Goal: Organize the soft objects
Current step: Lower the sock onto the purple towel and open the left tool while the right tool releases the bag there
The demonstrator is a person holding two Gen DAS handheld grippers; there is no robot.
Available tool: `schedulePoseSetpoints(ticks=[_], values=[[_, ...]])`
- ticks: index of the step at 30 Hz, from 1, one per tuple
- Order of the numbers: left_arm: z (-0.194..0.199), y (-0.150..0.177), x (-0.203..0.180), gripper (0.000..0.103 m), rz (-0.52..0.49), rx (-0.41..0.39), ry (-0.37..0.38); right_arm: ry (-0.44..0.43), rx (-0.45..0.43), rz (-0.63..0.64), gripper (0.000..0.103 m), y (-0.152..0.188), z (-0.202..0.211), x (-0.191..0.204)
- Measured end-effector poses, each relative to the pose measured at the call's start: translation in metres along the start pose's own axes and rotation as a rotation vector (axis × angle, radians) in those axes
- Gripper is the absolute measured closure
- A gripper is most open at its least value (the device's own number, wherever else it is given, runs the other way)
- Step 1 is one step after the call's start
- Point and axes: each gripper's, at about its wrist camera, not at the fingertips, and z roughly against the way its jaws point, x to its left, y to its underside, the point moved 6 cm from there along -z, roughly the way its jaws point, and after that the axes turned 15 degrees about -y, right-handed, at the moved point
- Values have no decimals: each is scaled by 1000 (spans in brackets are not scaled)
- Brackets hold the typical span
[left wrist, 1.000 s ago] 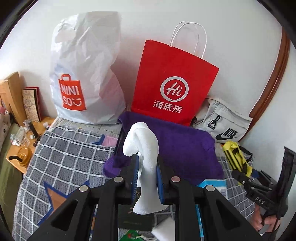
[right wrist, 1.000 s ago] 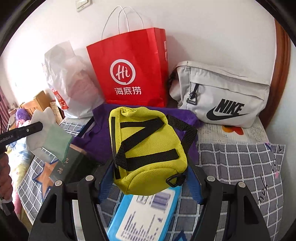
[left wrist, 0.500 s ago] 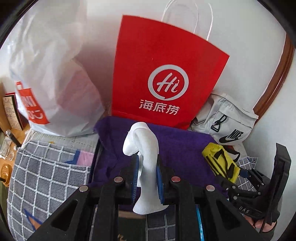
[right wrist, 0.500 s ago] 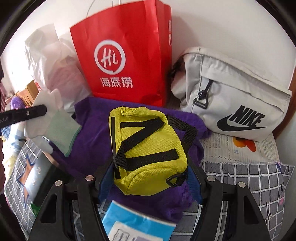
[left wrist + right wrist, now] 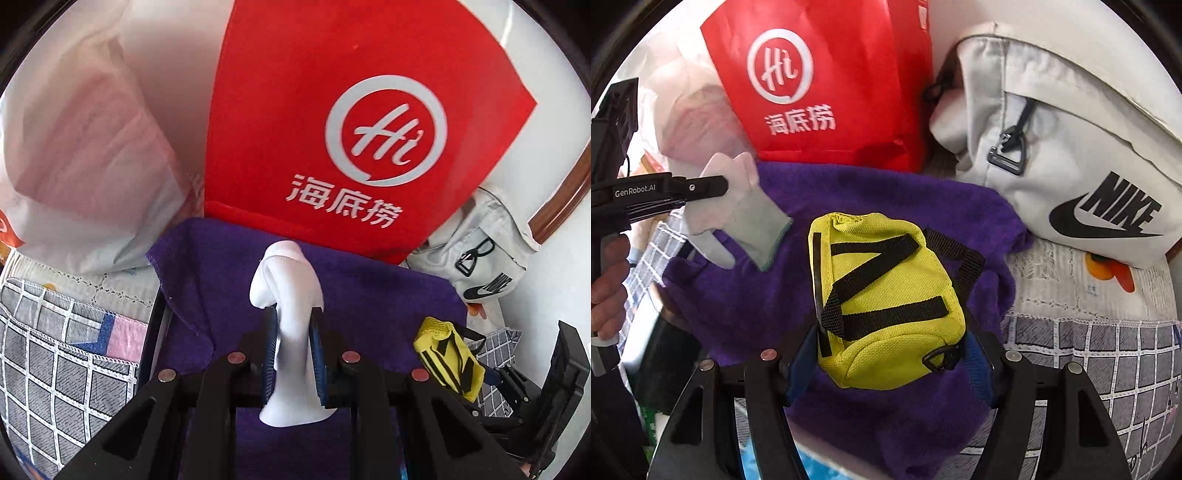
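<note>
My left gripper (image 5: 293,325) is shut on a white sock (image 5: 291,295) and holds it above the purple towel (image 5: 373,291). The sock with its pale green cuff (image 5: 738,218) also shows at the left of the right wrist view, in the left gripper (image 5: 713,186). My right gripper (image 5: 886,354) is shut on a yellow pouch with black straps (image 5: 882,295), also over the purple towel (image 5: 849,195). The pouch (image 5: 447,354) shows at the lower right of the left wrist view.
A red paper bag (image 5: 351,129) stands against the wall just behind the towel. A white plastic bag (image 5: 85,147) is to its left and a grey Nike bag (image 5: 1071,155) to its right. A grey checked cloth (image 5: 1108,354) covers the surface.
Both grippers have moved forward toward the red bag, carrying the sock and the pouch over the purple towel. The bags now look much larger.
</note>
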Motion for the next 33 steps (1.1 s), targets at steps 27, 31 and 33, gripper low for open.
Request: schedulePoseSetpoints(ticks=[27,31,33], values=[[62,-3,39,46,21,-61,-86,23,-100,40,10,-6,42,35],[93,11,52,46,8,-98,-115,27,-136,16,10,4,64,52],[109,23,58,46,11,-119,-116,9,-164,-8,10,12,73,58]])
